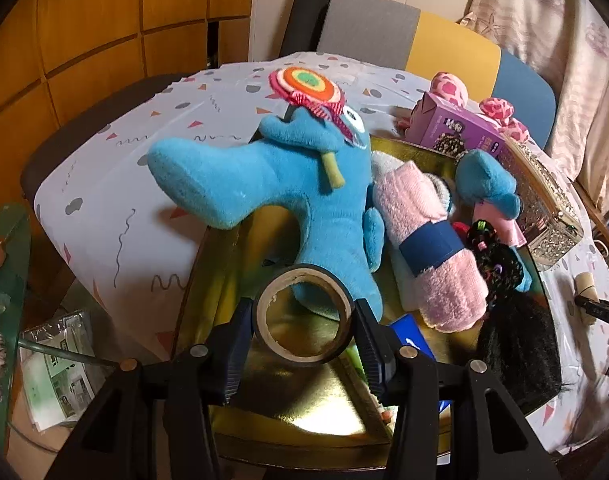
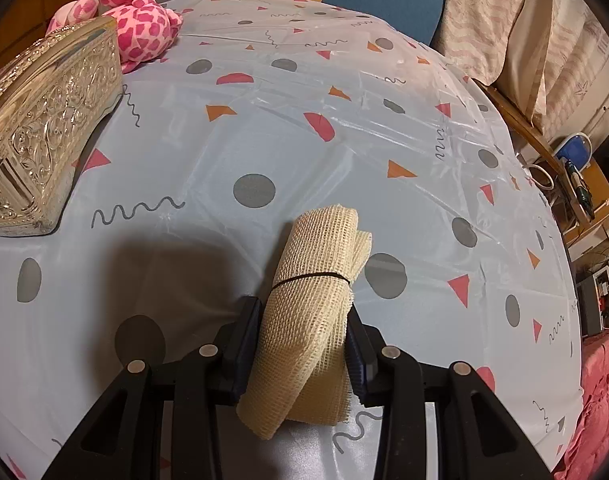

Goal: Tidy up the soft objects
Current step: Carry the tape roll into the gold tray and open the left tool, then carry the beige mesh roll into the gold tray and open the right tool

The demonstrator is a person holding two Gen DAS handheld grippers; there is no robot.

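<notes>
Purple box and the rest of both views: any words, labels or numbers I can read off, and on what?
None can be read.
Purple box: print on its face, too blurred.
Papers in plastic at lower left: print too small.
Tape roll, beige mesh roll, ornate metal box: no text visible.

Warm indoor light, sharp pics; fisheye warp + dark vignette at edges, soft shadows.
</notes>
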